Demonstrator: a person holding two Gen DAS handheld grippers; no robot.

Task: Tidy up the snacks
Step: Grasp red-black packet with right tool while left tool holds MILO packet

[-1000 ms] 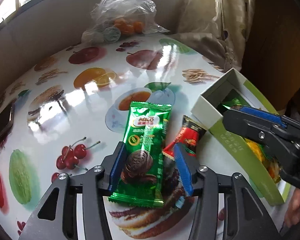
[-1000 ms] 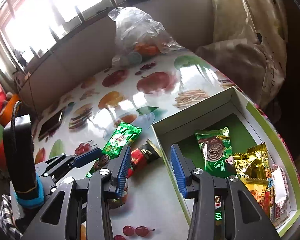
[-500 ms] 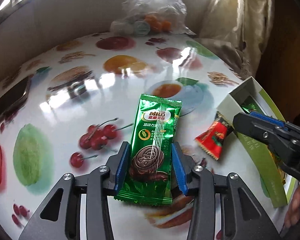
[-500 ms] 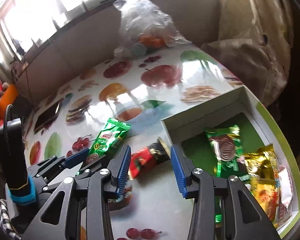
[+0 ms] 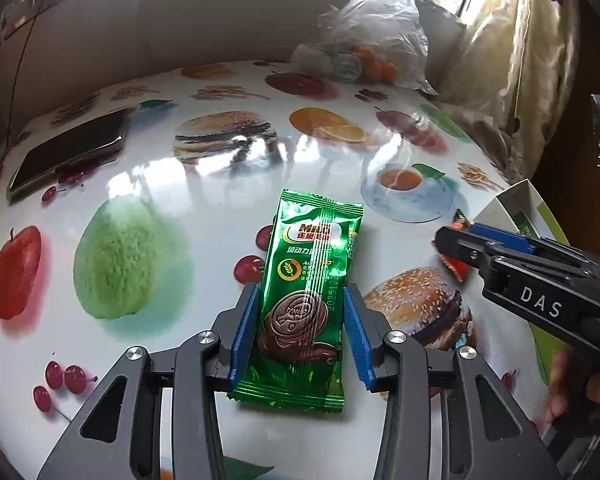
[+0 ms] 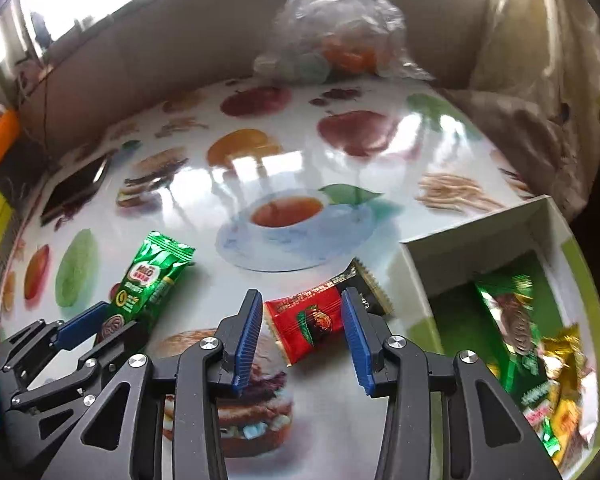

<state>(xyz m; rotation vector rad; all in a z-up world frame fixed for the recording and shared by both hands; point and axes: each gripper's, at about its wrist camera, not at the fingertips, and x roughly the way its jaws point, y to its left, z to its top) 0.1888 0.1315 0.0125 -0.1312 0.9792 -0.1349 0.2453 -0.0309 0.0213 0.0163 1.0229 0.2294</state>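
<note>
A green Milo biscuit packet (image 5: pixel 312 248) lies flat on the fruit-print table (image 5: pixel 204 200), and my left gripper (image 5: pixel 302 292) is shut on its lower half, blue pads against both long edges. From the right wrist that packet (image 6: pixel 156 272) and the left gripper (image 6: pixel 116 322) sit at the lower left. A red snack packet (image 6: pixel 320 312) lies slantwise beside the white and green box (image 6: pixel 472 228). My right gripper (image 6: pixel 300 300) hangs open over it, one pad on each side. In the left wrist view the right gripper (image 5: pixel 460 240) hides most of the red packet (image 5: pixel 458 268).
The box holds another green packet (image 6: pixel 512 312) and gold-wrapped snacks (image 6: pixel 560 360). A phone (image 5: pixel 68 156) lies at the table's far left. A clear plastic bag of oranges (image 5: pixel 364 40) stands at the back, a curtain (image 5: pixel 512 60) hangs to the right, and a hand (image 5: pixel 572 384) holds the right gripper.
The left jaws narrowed onto the green packet and slid it left, away from the red packet. The right gripper moved left and down from the box edge to over the red packet.
</note>
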